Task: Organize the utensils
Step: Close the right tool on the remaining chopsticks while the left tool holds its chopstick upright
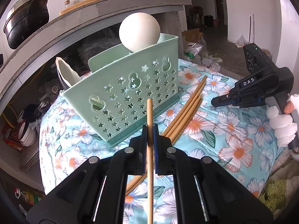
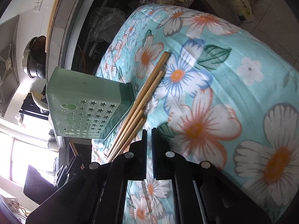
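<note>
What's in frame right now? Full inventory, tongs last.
Mint-green plastic basket with star cutouts: one, standing on the cloth.
Round white ladle bowl: one, sticking out of the basket top.
Loose wooden chopsticks: about four, tan, lying on the cloth beside the basket.
Held wooden chopstick: one, tan, between the left tongs.
Floral turquoise cloth: one, covering the surface.
Black pot: one, on the shelf behind.
Left tongs: shut on the chopstick.
Right tongs: shut, empty, near the loose chopsticks.
Gloved hand: white, holding the right tongs.
</note>
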Tool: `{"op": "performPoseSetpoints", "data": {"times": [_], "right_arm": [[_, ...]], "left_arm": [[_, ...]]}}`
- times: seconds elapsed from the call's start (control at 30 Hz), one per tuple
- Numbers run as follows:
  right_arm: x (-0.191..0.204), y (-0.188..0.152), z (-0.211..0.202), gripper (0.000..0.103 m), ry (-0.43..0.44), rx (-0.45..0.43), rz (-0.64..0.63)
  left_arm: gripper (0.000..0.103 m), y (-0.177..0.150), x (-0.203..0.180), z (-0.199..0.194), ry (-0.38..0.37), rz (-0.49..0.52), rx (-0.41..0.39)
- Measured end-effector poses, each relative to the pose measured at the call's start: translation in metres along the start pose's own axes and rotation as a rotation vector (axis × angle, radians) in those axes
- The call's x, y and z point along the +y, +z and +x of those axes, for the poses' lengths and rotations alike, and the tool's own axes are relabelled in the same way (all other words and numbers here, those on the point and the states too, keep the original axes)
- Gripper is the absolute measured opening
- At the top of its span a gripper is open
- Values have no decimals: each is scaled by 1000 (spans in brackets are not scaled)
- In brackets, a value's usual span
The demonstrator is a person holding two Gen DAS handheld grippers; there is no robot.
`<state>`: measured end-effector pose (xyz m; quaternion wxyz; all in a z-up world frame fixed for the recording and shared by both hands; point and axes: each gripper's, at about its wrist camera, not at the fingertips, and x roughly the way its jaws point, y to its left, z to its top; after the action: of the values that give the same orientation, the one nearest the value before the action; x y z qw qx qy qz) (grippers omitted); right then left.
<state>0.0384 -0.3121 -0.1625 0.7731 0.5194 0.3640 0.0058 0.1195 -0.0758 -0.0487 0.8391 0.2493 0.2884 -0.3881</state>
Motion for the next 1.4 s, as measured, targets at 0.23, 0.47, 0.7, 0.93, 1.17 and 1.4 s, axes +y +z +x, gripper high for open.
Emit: {"op": "performPoseSetpoints", "data": {"times": [0.23,0.47,0.7,0.93,1.17,1.4], "right_arm": [[2,1,-1,7,-2,6,11],[20,11,3,18,-16,-9,-31],[21,29,3,26,-10,-39,3],[0,53,9,26,26,-62,134],[-3,65,18,22,28,-73,188],[-11,60,13,12,48,-60,209]], "left_arm": [[5,-1,0,1,-4,2,3],[5,-3,4,2,1,-8,4],[5,-5,5,1,1,-11,4],[5,-6,6,3,0,-13,9],[5,-7,6,6,3,-14,15],[5,-7,5,7,2,-12,19]]}}
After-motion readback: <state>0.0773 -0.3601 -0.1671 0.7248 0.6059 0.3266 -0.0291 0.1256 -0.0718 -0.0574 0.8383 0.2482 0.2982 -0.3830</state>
